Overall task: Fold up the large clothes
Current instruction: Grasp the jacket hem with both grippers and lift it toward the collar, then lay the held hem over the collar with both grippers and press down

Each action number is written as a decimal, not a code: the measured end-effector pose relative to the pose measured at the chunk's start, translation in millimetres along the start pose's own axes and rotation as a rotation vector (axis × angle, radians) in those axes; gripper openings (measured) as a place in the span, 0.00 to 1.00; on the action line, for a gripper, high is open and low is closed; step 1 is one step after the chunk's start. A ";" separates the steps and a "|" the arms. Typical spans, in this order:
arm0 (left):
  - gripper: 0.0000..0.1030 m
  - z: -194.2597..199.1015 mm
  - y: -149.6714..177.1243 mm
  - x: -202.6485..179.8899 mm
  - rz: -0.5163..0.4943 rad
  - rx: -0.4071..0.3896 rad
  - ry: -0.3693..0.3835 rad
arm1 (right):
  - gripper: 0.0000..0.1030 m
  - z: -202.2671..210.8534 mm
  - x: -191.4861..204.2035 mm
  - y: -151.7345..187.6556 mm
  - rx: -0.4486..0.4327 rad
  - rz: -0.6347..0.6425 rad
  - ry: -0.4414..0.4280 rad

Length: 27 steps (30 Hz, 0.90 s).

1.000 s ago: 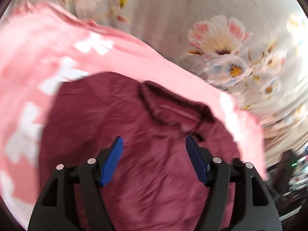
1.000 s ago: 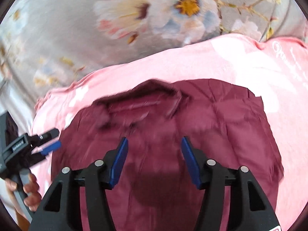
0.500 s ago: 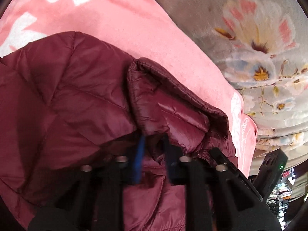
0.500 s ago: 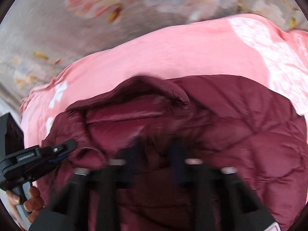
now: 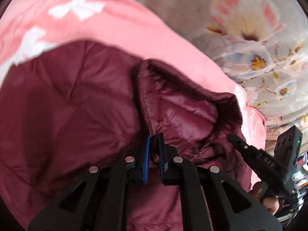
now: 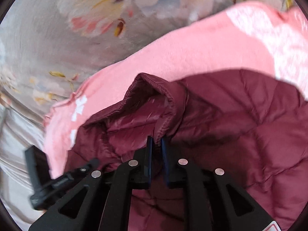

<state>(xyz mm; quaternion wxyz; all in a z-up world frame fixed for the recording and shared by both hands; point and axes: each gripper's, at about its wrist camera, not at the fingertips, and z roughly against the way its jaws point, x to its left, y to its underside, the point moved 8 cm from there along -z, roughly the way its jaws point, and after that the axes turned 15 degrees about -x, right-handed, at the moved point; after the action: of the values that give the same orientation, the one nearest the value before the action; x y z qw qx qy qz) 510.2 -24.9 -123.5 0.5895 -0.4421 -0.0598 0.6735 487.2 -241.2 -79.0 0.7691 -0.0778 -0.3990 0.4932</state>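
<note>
A maroon quilted jacket (image 5: 77,100) lies on a pink blanket (image 5: 107,21). Its collar (image 5: 179,104) stands open toward me. My left gripper (image 5: 153,140) is shut on the left end of the collar edge. In the right wrist view the jacket (image 6: 240,119) fills the lower right, and my right gripper (image 6: 156,141) is shut on the right end of the collar (image 6: 152,104). The right gripper also shows in the left wrist view (image 5: 250,150), and the left gripper shows at the lower left of the right wrist view (image 6: 63,179).
The pink blanket (image 6: 192,53) with white patterns lies on a grey floral bedsheet (image 6: 57,28), which also shows in the left wrist view (image 5: 259,44). The bed edge and dark room clutter (image 5: 300,163) show at the far right of the left wrist view.
Both grippers came down from open above the jacket and closed on the collar, one at each end. The collar is now raised slightly off the blanket.
</note>
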 end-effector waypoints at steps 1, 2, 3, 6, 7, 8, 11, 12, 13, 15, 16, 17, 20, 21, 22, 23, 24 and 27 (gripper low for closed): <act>0.08 -1.6 1.4 1.8 0.005 0.000 0.002 | 0.15 2.0 -0.6 3.5 0.006 0.008 0.000; 0.08 -2.3 2.2 2.4 0.004 -0.001 0.005 | 0.17 3.6 -1.7 9.8 0.017 0.025 0.009; 0.08 -2.2 2.6 3.0 -0.001 -0.003 0.007 | 0.18 4.0 -1.2 15.1 0.026 0.029 0.014; 0.08 -2.2 4.2 0.7 -0.037 -0.014 -0.003 | 0.20 13.5 -2.0 27.0 0.032 0.028 0.006; 0.08 -0.9 3.9 0.2 -0.047 -0.018 -0.005 | 0.20 18.6 -1.2 28.4 0.020 0.037 0.010; 0.08 -0.1 4.2 -0.9 -0.055 -0.021 -0.006 | 0.20 24.0 0.8 29.1 0.002 0.061 0.030; 0.08 -1.1 6.0 -0.3 -0.069 -0.026 -0.009 | 0.20 40.7 9.4 24.5 -0.077 0.150 0.098; 0.08 -0.9 6.6 1.2 -0.068 -0.026 -0.008 | 0.20 42.5 16.2 23.8 -0.086 0.182 0.099; 0.08 -1.0 6.7 1.8 -0.067 -0.027 -0.008 | 0.20 41.8 23.0 23.6 -0.085 0.214 0.094; 0.09 -1.0 7.1 2.5 -0.070 -0.028 -0.009 | 0.15 31.3 35.1 28.0 -0.055 0.290 0.101; 0.09 -1.1 7.7 2.6 -0.076 -0.031 -0.011 | 0.12 23.7 33.9 30.5 -0.037 0.308 0.118; 0.09 -1.7 7.7 2.0 -0.080 -0.033 -0.013 | 0.11 18.1 31.6 32.8 -0.025 0.315 0.131; 0.09 -1.2 8.5 3.0 -0.093 -0.038 -0.012 | 0.06 4.3 19.1 42.8 0.016 0.320 0.172; 0.09 -1.0 8.9 3.4 -0.096 -0.039 -0.010 | 0.03 2.6 16.2 44.6 0.020 0.322 0.177; 0.09 -0.9 9.1 3.9 -0.103 -0.041 -0.007 | 0.02 1.3 13.7 46.0 0.024 0.324 0.180; 0.09 -1.2 9.5 4.0 -0.107 -0.042 -0.005 | 0.02 0.2 10.4 47.9 0.030 0.324 0.179; 0.09 -1.6 10.0 4.0 -0.112 -0.044 -0.004 | 0.01 -0.7 8.4 49.1 0.037 0.326 0.178; 0.09 -2.0 11.3 4.8 -0.120 -0.052 0.000 | 0.00 -1.7 3.9 52.3 0.021 0.329 0.161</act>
<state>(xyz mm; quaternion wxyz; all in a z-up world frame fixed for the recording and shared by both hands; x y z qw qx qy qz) 503.7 -25.1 -134.1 0.6170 -0.4529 -0.1037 0.6351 452.7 -211.3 -104.8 0.7083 -0.1732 -0.3127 0.6087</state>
